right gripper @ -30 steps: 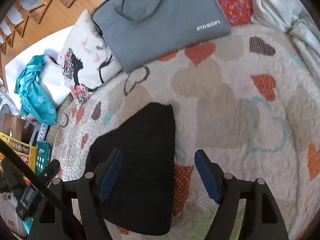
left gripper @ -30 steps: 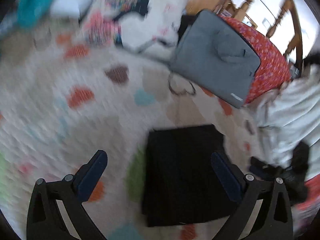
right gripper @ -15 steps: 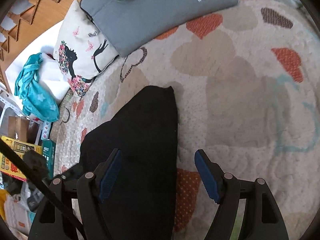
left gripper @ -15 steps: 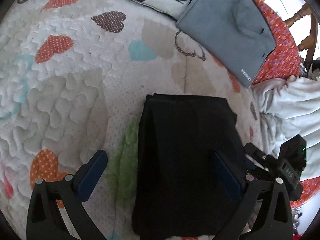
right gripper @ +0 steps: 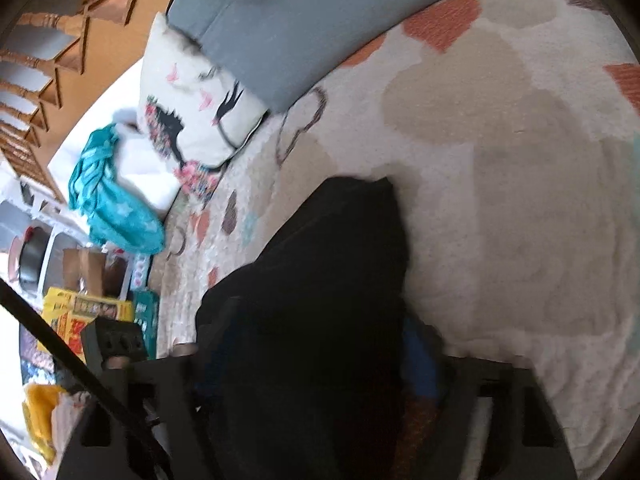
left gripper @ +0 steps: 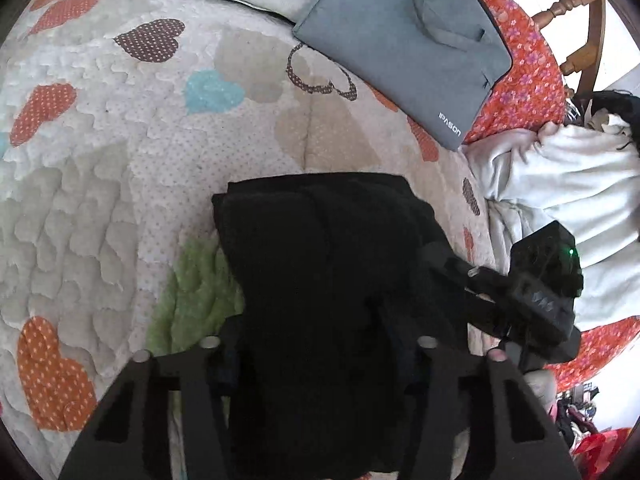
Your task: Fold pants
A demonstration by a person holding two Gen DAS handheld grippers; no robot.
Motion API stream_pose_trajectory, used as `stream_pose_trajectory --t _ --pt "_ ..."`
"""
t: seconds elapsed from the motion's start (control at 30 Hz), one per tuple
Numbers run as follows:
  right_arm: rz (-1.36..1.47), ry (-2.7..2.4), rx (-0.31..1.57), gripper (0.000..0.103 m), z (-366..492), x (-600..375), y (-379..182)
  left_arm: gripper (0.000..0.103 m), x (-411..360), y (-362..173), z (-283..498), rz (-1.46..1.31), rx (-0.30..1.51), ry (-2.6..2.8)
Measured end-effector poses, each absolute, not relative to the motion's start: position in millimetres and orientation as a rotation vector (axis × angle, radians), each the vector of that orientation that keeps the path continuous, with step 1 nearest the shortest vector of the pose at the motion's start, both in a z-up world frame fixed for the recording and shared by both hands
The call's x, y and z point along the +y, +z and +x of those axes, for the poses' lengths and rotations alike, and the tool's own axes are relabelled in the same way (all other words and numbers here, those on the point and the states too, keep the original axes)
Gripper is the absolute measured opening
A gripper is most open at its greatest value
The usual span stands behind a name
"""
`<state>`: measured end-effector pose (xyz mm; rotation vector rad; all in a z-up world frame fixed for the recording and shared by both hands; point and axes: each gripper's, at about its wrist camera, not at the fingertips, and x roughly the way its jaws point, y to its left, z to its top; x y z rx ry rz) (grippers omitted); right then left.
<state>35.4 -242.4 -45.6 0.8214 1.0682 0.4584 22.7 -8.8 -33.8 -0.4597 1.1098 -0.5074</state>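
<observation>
The black pants lie folded into a thick rectangle on the heart-patterned quilt. My left gripper has closed in on the near end of the pants, and black cloth fills the space between its fingers. My right gripper is closed on the other side of the same pants, with a blue pad showing at the cloth's edge. The right gripper's body shows in the left wrist view.
A grey laptop bag and a printed white pillow lie at the far side. A white blanket is heaped to the right. A teal garment and colourful boxes lie beyond the quilt's edge.
Both grippers came down onto the pants and their jaws went from wide open to closed on the black cloth. The pants' near end now bunches between the fingers.
</observation>
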Motion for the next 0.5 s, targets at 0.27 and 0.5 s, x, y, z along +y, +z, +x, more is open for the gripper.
stream_pose_trajectory --t 0.27,0.5 --pt "0.747 0.456 0.975 0.028 28.9 -241.0 -6.1 0.039 -18.8 -5.9 25.8 -0.431 1.077 -0.505" --pt "0.730 0.416 0.923 0.028 31.7 -260.0 8.8 0.039 -42.8 -5.5 48.2 -0.422 1.091 -0.497"
